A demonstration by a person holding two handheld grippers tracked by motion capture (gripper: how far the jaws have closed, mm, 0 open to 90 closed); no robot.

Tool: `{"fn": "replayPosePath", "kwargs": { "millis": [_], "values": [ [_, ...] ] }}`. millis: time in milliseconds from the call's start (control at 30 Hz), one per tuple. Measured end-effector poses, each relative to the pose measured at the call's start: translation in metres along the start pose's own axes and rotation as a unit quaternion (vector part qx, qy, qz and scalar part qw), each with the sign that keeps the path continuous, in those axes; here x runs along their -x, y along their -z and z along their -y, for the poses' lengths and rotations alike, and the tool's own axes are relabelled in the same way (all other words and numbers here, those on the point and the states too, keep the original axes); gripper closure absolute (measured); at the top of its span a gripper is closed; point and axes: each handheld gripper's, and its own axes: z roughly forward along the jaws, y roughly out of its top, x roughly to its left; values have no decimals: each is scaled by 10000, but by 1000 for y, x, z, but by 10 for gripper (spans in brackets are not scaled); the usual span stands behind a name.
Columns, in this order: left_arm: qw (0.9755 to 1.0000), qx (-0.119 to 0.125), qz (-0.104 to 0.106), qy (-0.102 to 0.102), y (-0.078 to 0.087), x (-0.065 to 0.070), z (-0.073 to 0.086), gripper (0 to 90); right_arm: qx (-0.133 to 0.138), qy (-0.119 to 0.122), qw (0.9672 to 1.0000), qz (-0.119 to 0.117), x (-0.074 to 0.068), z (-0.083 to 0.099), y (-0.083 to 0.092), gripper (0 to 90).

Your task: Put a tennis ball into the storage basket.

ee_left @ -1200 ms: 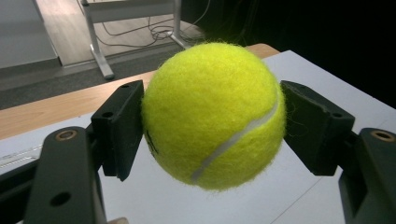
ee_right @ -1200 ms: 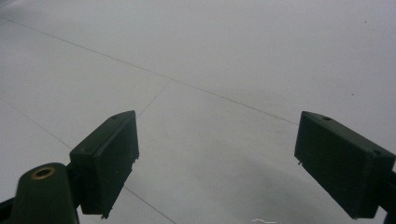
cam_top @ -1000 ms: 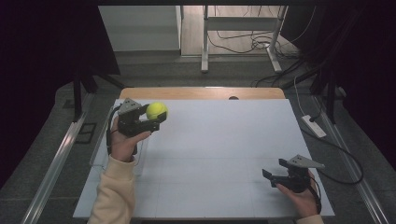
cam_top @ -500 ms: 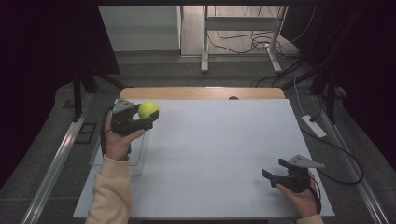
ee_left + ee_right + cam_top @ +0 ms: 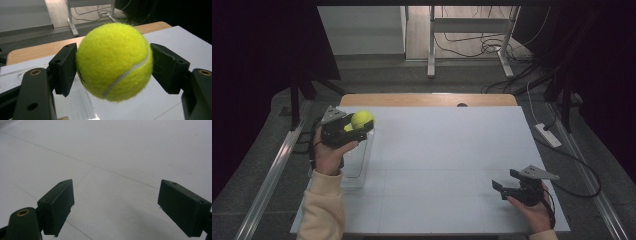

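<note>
A yellow tennis ball (image 5: 361, 119) (image 5: 114, 61) is clamped between the two black jaws of my left gripper (image 5: 358, 126) (image 5: 113, 67), held above the left part of the white table (image 5: 442, 150). It hangs over a clear plastic box (image 5: 357, 162) that stands at the table's left edge. My right gripper (image 5: 506, 185) (image 5: 117, 207) rests low near the front right corner of the table, open, with bare white surface between its jaws.
A wooden strip (image 5: 427, 99) runs along the table's far edge. Beyond it stand a metal frame leg (image 5: 431, 45) and loose cables (image 5: 492, 45) on the floor. A power strip (image 5: 548, 135) lies on the floor at the right.
My left gripper has carried the ball leftward and slightly back, from over the table to above the clear box. The right gripper has stayed where it was.
</note>
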Motion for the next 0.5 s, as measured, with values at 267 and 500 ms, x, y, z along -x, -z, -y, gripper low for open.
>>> {"fn": "replayPosePath", "kwargs": {
  "millis": [267, 500],
  "values": [
    [9997, -112, -194, 56, 5, -14, 9, 273, 13, -18, 10000, 26, 1, -1, -1, 137],
    [9994, -113, -319, 88, 12, -23, 14, 273, 31, -48, 10000, 38, 0, -1, 0, 136]
  ]
}}
